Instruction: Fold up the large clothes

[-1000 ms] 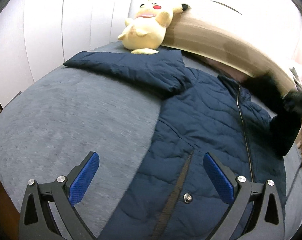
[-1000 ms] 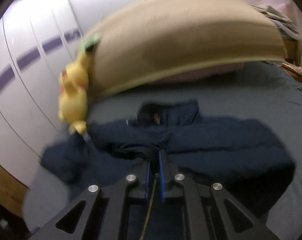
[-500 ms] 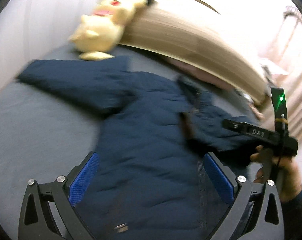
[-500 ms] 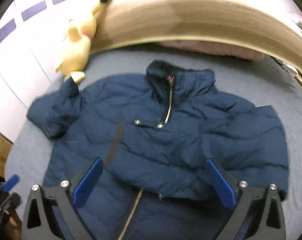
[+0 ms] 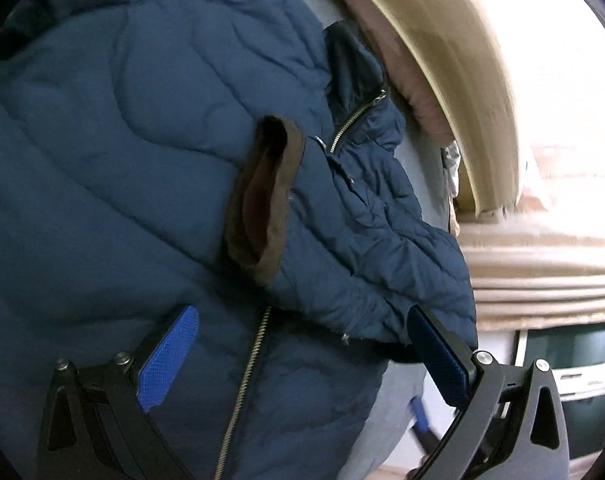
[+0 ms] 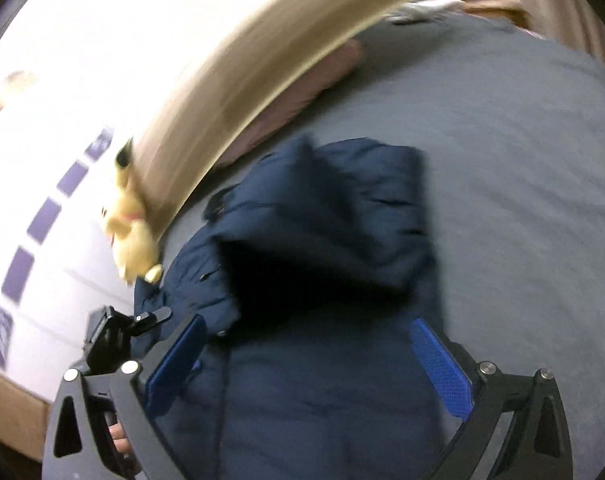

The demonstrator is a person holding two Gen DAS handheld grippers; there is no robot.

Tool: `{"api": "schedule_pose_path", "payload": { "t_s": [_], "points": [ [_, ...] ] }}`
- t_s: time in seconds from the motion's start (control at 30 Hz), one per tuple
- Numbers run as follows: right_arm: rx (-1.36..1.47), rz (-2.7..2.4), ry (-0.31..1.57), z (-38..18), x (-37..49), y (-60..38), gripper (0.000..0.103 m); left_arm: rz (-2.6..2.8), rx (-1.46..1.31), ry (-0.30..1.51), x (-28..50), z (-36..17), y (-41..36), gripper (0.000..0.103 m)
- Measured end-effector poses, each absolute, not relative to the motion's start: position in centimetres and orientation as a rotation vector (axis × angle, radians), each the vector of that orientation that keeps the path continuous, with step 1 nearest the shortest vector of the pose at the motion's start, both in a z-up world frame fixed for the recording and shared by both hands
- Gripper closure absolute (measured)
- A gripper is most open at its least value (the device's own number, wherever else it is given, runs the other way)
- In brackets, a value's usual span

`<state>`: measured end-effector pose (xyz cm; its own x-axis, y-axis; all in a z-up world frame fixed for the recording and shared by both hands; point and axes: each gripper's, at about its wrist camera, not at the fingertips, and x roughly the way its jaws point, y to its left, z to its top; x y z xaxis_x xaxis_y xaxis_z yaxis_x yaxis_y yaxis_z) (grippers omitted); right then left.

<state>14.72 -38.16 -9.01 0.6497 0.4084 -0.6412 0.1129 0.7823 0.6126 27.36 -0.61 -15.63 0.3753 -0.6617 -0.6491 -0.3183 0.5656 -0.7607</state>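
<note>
Left wrist view first: my left gripper [image 5: 298,356] is spread wide with nothing between its blue pads [image 5: 168,358], hovering close over the navy quilted jacket [image 5: 114,152], which fills the left and centre of the frame. I see a sleeve folded across the chest, its brown-lined cuff [image 5: 262,196] gaping open at centre frame. The zipper [image 5: 246,384] runs down between my fingers toward the bottom edge, and the collar [image 5: 354,76] stands up at upper centre. A tan headboard [image 5: 454,64] arcs, blurred, across the upper right.

Right wrist view: my right gripper [image 6: 308,368] is also released, jaws wide apart, holding nothing, above the lower part of the jacket [image 6: 326,400]. The garment lies on the grey bed [image 6: 522,184], with its far portion bunched and folded over at centre frame. A yellow plush toy [image 6: 132,236] sits at left against the headboard [image 6: 238,92]. I see the left gripper [image 6: 114,336] at lower left, but from here I cannot tell its state.
</note>
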Motion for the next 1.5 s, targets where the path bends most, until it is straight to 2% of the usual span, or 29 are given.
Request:
{"api": "schedule_pose_path", "payload": {
  "t_s": [0.07,0.1,0.13,0.17,0.23,0.43,0.5,0.67,0.87,0.93,0.97,1.0,1.03,1.07,1.17,1.23,1.27,1.37,1.43,1.47,1.5],
  "points": [
    [0.703,0.168,0.862,-9.8,14.4,-39.4,0.0,-0.217,-0.988,1.187,27.6,-15.4,-0.7,0.001],
    [0.712,0.161,0.866,-10.1,14.3,-39.9,0.0,-0.179,-0.973,1.17,27.8,-15.4,-0.6,0.024],
    [0.728,0.154,0.866,-10.4,14.2,-40.4,0.0,-0.161,-0.943,1.172,28.4,-15.4,-0.6,0.077],
    [0.743,0.154,0.865,-10.7,14.2,-40.7,0.0,-0.153,-0.918,1.194,28.8,-15.5,-0.7,0.087],
    [0.783,0.154,0.866,-11.6,14.4,-41.5,0.0,-0.152,-0.901,1.173,29.2,-15.0,-0.4,0.091],
    [0.826,0.112,0.858,-12.8,15.7,-43.4,0.0,-0.071,-0.521,0.741,25.4,-3.9,1.5,0.093],
    [0.828,0.112,0.856,-13.0,16.8,-43.7,0.0,-0.063,-0.456,0.706,24.7,-3.2,1.8,0.093],
    [0.869,0.118,0.867,-14.2,21.5,-44.8,0.0,0.027,-0.434,0.806,24.5,-7.6,3.4,0.093],
    [0.798,0.126,0.969,-16.0,28.6,-44.0,0.0,0.094,-0.444,0.899,24.8,-13.4,4.7,0.092],
    [0.781,0.136,0.993,-16.4,30.2,-43.5,0.004,0.094,-0.436,0.898,24.4,-14.0,4.8,0.092],
    [0.77,0.134,0.996,-16.4,30.7,-43.2,0.014,0.093,-0.433,0.896,24.4,-14.0,4.8,0.092],
    [0.757,0.129,1.005,-16.5,31.2,-42.8,0.032,0.091,-0.433,0.894,24.3,-14.0,4.8,0.092],
    [0.75,0.147,1.026,-16.5,32.0,-42.2,0.051,0.09,-0.432,0.891,24.2,-14.0,4.8,0.092],
    [0.745,0.166,1.041,-16.5,32.3,-42.0,0.081,0.089,-0.431,0.889,24.3,-13.9,4.7,0.092],
    [0.62,0.159,0.984,-14.0,32.1,-40.4,0.087,0.086,-0.422,0.879,24.0,-14.1,5.0,0.092],
    [0.553,0.113,0.967,-13.8,31.9,-40.0,0.088,0.085,-0.414,0.887,24.1,-14.6,4.9,0.092],
    [0.503,0.078,1.022,-15.1,32.3,-39.5,0.087,0.087,-0.411,0.894,24.2,-15.0,4.8,0.092],
    [0.518,0.062,1.007,-16.1,31.9,-39.3,0.074,0.091,-0.405,0.91,24.3,-15.3,4.8,0.092],
    [0.558,0.047,0.984,-15.2,31.1,-39.9,0.032,0.089,-0.398,0.913,24.3,-15.3,4.8,0.091],
    [0.566,0.04,0.958,-14.5,30.3,-40.1,0.018,0.088,-0.39,0.913,24.3,-15.3,4.8,0.091],
    [0.566,0.045,0.934,-13.8,29.4,-40.3,0.018,0.089,-0.388,0.914,24.3,-15.3,4.7,0.091]
  ]
}}
